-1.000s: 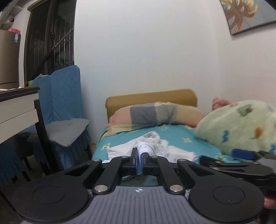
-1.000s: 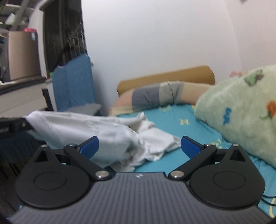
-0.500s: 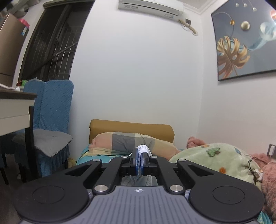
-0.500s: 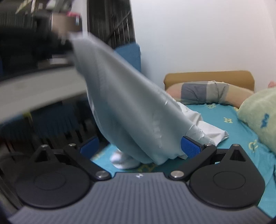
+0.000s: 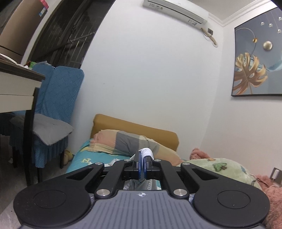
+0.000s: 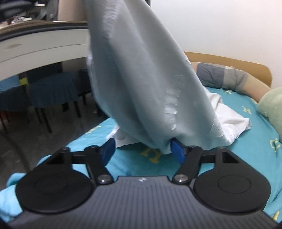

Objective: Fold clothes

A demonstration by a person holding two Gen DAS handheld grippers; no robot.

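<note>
Looking along the left tongs (image 5: 143, 163) in the left wrist view, their blue pads are pressed together on a ribbed white hem of the pale grey-white cloth garment (image 5: 145, 152), which curls up over the tips, with more of the cloth visible below between the black arms. Beyond them lies a bed with a turquoise patterned sheet (image 5: 82, 157), a patchwork pillow in peach, grey and yellow (image 5: 123, 141) against a mustard padded headboard (image 5: 137, 126), and a pale green fleece blanket with animal prints (image 5: 222, 167) to the right. A blue covered chair with a grey cushion (image 5: 58, 98) stands left of the bed, a white air conditioner (image 5: 174, 13) is mounted high on the wall, and a framed picture of a golden leaf (image 5: 257, 61) hangs on the right wall. In the right wrist view, the garment (image 6: 141, 79) hangs from above in a long drape, its lower end resting on the sheet (image 6: 255, 149). The right tongs (image 6: 142, 152) have just been closing but are only partly closed; the right blue pad (image 6: 178, 152) touches the bottom fold, the left pad (image 6: 107, 151) stands clear of it. A pale surface edge (image 6: 44, 47) curves across the upper left.
</note>
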